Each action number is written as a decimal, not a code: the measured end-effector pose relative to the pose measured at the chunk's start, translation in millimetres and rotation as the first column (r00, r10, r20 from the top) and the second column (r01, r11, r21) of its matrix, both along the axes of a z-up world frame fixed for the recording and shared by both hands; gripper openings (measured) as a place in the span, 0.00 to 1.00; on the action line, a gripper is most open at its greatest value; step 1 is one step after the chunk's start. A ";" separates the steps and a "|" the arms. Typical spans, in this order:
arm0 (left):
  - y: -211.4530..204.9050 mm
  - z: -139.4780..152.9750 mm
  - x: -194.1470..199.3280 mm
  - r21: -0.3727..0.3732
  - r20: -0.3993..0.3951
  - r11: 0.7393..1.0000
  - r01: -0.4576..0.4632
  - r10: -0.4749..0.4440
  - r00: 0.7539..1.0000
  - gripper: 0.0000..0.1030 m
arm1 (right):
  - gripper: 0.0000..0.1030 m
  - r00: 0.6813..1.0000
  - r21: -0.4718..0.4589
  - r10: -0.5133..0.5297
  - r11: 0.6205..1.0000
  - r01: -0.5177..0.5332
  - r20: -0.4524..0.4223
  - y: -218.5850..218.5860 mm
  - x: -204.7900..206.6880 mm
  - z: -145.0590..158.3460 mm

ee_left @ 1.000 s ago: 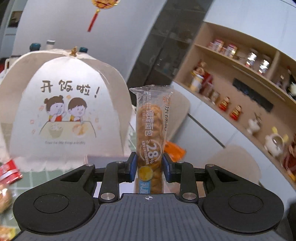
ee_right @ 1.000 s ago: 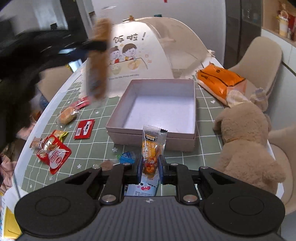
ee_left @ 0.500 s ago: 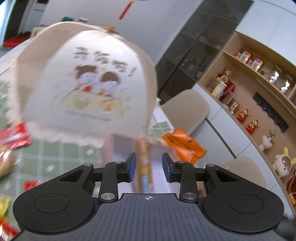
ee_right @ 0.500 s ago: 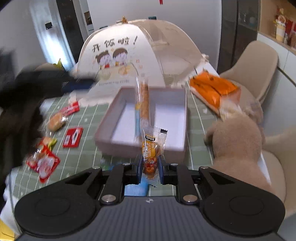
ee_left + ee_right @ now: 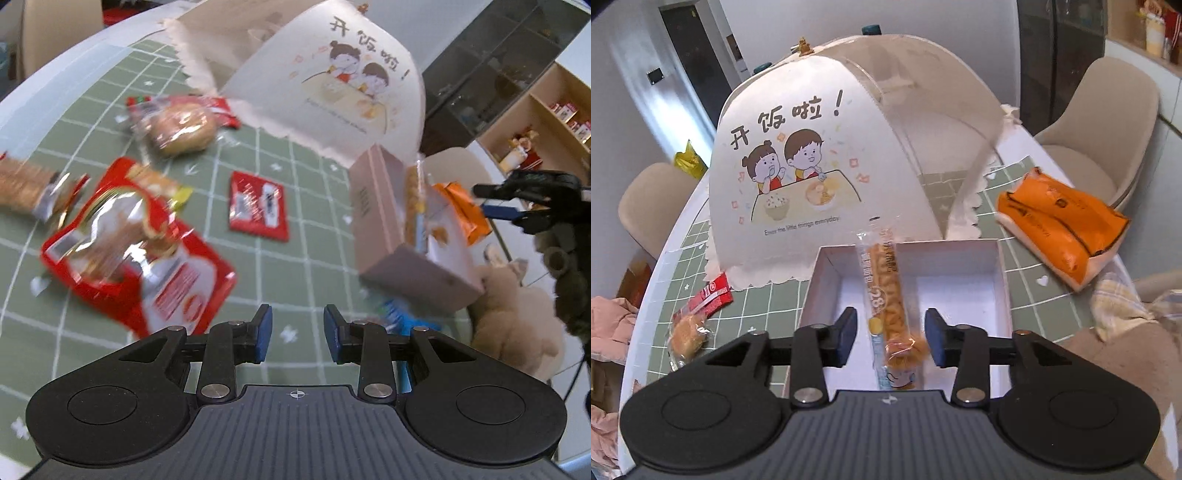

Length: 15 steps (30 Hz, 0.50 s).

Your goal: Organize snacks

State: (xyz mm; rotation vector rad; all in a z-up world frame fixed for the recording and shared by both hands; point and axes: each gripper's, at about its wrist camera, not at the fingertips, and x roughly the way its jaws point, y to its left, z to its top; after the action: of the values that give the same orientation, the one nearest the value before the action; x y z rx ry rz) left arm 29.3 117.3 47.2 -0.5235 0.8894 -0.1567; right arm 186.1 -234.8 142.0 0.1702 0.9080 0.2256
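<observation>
A pink open box (image 5: 960, 280) sits on the green checked tablecloth; it also shows in the left wrist view (image 5: 384, 236). A long bread stick packet (image 5: 886, 302) lies in the box, with a small orange snack packet (image 5: 903, 360) at its near end. My right gripper (image 5: 890, 338) is open above the box's near edge, the two packets between its fingers. My left gripper (image 5: 295, 334) is open and empty above the cloth left of the box. A large red pouch (image 5: 136, 243), a small red packet (image 5: 258, 206) and a wrapped bun (image 5: 181, 129) lie ahead of it.
A white food cover tent (image 5: 820, 166) stands behind the box. An orange pouch (image 5: 1060, 221) lies right of the box. A plush toy (image 5: 513, 314) sits at the table's right edge. A bun (image 5: 687, 336) and red packet (image 5: 713, 295) lie left of the box. Chairs surround the table.
My left gripper let go of the long bread stick packet, which now lies in the box, and swung down left. My right gripper opened and dropped the small orange packet into the box.
</observation>
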 end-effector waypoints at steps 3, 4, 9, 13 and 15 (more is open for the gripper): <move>0.6 -10.7 -5.8 -0.031 -0.034 1.000 -0.003 0.002 0.999 0.33 | 0.54 1.000 -0.015 0.027 1.000 -0.027 -0.009 -5.7 -20.7 -4.1; -1.3 -12.8 -7.7 -0.034 -0.039 0.999 0.005 -0.006 0.999 0.33 | 0.54 0.999 -0.023 0.041 0.999 -0.041 -0.017 -6.9 -29.6 -7.9; -17.6 -11.7 -4.7 -0.020 -0.046 0.998 0.064 -0.065 0.997 0.33 | 0.56 0.990 0.046 0.097 0.995 -0.092 -0.103 -14.0 -78.2 -42.4; -36.2 2.9 4.0 0.038 -0.004 0.989 0.143 -0.143 0.990 0.33 | 0.56 0.974 0.039 0.138 0.990 -0.133 -0.179 -2.2 -108.6 -81.7; -46.0 8.7 10.9 0.060 0.019 0.982 0.180 -0.182 0.983 0.33 | 0.56 0.967 0.014 0.149 0.989 -0.149 -0.207 7.5 -119.0 -98.2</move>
State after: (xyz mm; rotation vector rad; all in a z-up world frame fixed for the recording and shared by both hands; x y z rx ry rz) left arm 40.2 71.3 55.9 -0.3859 0.9152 -0.3013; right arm 67.2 -227.3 43.8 0.1250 1.1305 0.3513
